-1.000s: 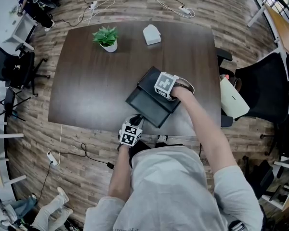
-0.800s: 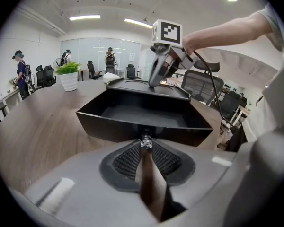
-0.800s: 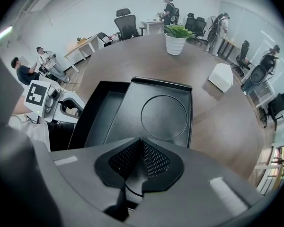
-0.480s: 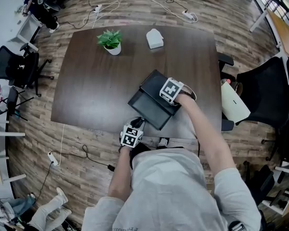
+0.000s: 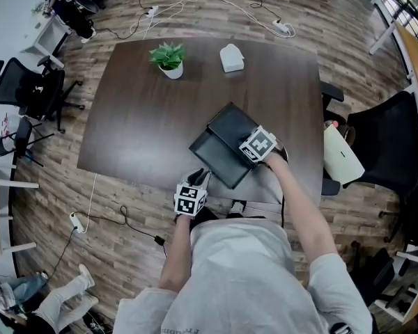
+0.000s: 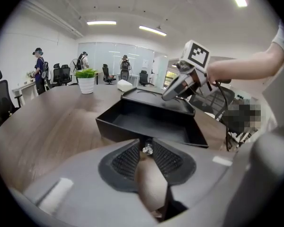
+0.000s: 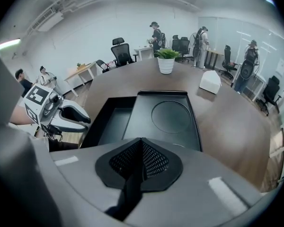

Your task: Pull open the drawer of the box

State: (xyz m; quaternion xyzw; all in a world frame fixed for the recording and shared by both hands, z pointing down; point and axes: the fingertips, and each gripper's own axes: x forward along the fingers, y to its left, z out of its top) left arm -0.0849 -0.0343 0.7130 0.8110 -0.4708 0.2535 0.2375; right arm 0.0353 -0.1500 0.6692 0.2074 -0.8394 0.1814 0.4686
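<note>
A flat black box (image 5: pixel 235 129) lies on the dark table (image 5: pixel 146 117), near its front edge. Its drawer (image 5: pixel 210 154) stands pulled out toward me, and the tray (image 6: pixel 146 122) looks empty. My left gripper (image 5: pixel 197 179) is at the drawer's front, shut on the small silver knob (image 6: pixel 146 149), which sits between the ribbed pads (image 6: pixel 128 160). Over the box's near right corner hovers my right gripper (image 5: pixel 256 146). In its own view the right gripper (image 7: pixel 142 143) is shut with nothing in it, and the box lid (image 7: pixel 173 115) lies ahead of it.
A potted plant (image 5: pixel 169 59) and a white object (image 5: pixel 231 57) stand at the table's far side. Black office chairs (image 5: pixel 386 141) flank the table on the right and left (image 5: pixel 21 89). Cables (image 5: pixel 118 218) run over the wooden floor. People stand in the background (image 7: pixel 156 34).
My right gripper has drawn back from the top of the box toward its near right corner. The left gripper and the open drawer have hardly moved.
</note>
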